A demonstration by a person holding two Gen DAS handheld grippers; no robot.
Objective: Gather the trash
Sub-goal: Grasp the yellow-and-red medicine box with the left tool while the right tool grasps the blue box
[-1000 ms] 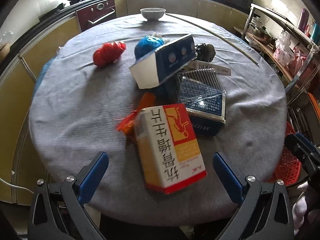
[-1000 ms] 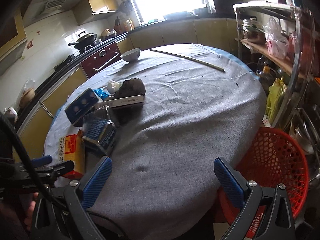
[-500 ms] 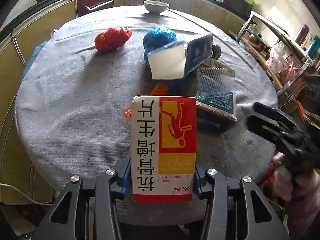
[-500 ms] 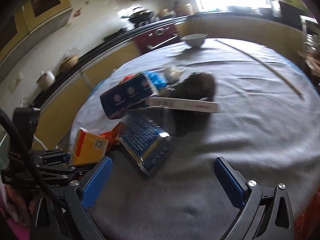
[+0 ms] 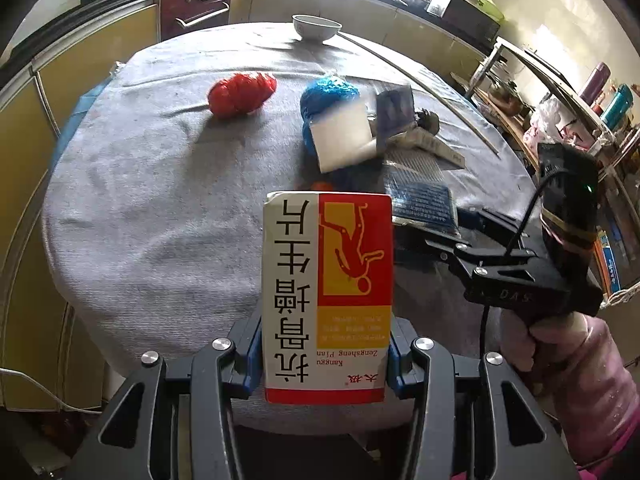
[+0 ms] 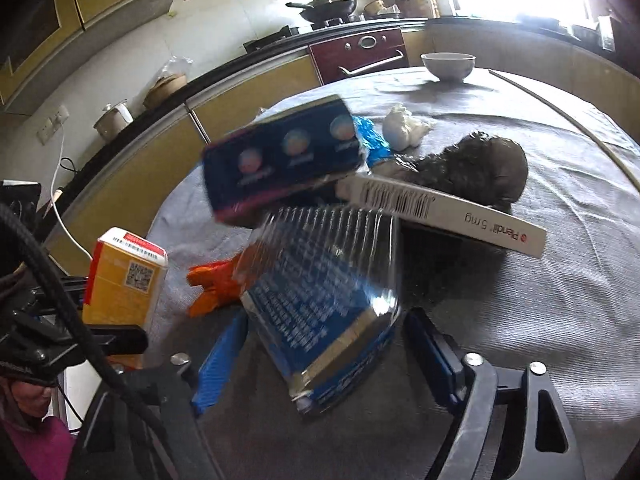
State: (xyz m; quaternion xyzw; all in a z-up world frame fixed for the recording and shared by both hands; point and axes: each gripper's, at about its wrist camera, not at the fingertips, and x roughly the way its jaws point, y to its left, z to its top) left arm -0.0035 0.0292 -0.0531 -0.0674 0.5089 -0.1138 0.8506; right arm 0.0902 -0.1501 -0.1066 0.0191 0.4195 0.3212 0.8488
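My left gripper [image 5: 326,354] is shut on a red, yellow and white medicine box [image 5: 327,296], held above the near edge of the round grey table [image 5: 160,208]; the box also shows in the right wrist view [image 6: 124,276]. My right gripper [image 6: 320,360] is open, its fingers on either side of a blue packet in clear plastic [image 6: 324,300], not closed on it. In the left wrist view the right gripper [image 5: 480,236] reaches toward that packet [image 5: 422,196]. Behind lie a dark blue box [image 6: 280,160], a long white box [image 6: 440,212] and an orange wrapper [image 6: 216,280].
A red bag ball [image 5: 242,94], a blue bag ball [image 5: 328,94], a dark wad [image 6: 476,168] and a white wad [image 6: 404,128] lie on the table. A white bowl [image 5: 316,28] and a thin stick [image 6: 568,120] are at the far side. A shelf rack [image 5: 560,92] stands right.
My left gripper has lifted the medicine box a little. My right gripper has moved in around the blue packet. The dark blue box has tilted.
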